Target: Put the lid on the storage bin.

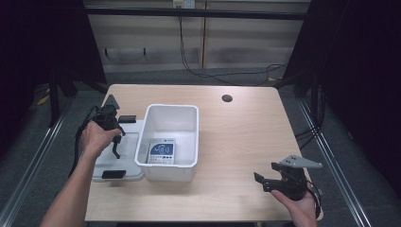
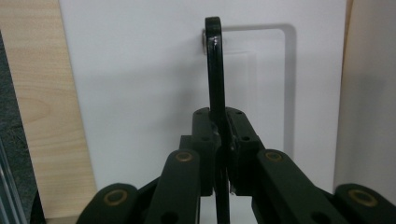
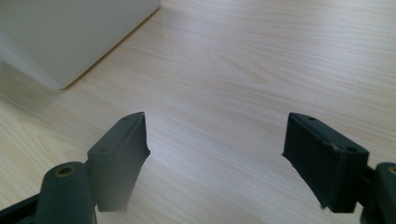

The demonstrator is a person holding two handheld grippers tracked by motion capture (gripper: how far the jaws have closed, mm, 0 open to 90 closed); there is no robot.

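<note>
The left gripper (image 1: 115, 142) is clamped on a thin black handle (image 2: 215, 79) over the white lid (image 1: 124, 163), while the right gripper (image 1: 263, 181), jaws spread, hovers empty above the tabletop (image 1: 236, 142).

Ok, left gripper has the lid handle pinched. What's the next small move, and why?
Probably lift the lid by its black handle and carry it toward the white bin. The left gripper is shut on the handle, the bin stands open beside it, and the right gripper waits open.
</note>
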